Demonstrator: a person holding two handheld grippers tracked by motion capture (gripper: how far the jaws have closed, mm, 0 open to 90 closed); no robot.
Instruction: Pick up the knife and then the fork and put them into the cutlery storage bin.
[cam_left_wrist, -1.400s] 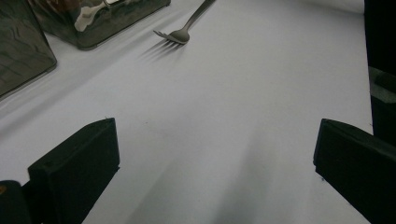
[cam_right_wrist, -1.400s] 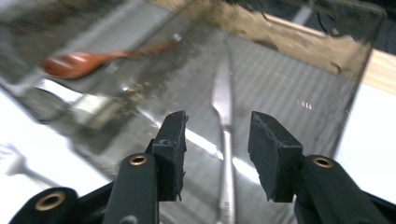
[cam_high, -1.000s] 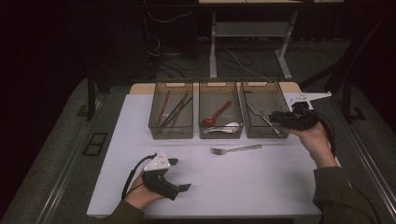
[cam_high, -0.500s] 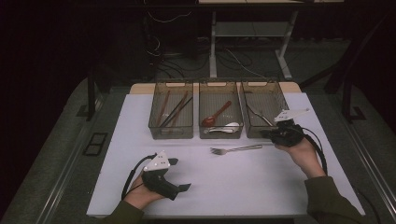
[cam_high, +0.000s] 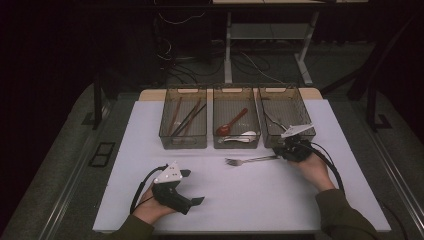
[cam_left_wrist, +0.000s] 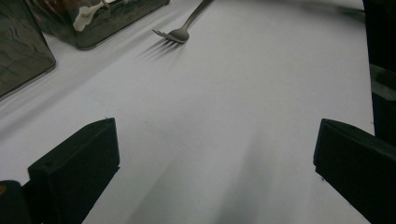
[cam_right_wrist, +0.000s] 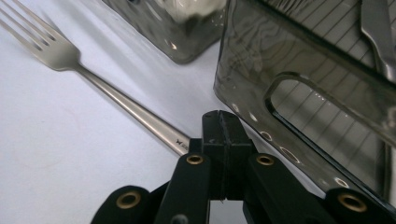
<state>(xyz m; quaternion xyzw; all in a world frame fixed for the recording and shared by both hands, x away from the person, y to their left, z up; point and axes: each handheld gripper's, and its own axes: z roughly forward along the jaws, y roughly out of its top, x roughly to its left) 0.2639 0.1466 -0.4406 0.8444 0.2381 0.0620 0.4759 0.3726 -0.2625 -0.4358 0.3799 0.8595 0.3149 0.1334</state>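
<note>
Work: sorting cutlery into three bins at back of desk; judged near its end, one piece left out.
Fork: lies flat on desk, just in front of middle and right bins, tines toward person's left, handle end at right tool. Not yet lifted.
Right tool: jaws pressed together; in right gripper view the tips sit at the fork's handle end, which runs in under them. Can't tell if the handle is truly pinched or the shut tips just rest on it.
Left tool: spread wide, nothing between jaws, parked low near front of desk, well apart from fork.
Left bin: chopsticks inside, done.
Middle bin: red spoon and white spoon inside, done.
Right bin: metal pieces inside, prob. forks; kind too small to tell.
Left to do (judgement): secure grip on fork, lift, drop it in right bin.
Risk: thin handle flat on desk, may slip from the tips.
</note>
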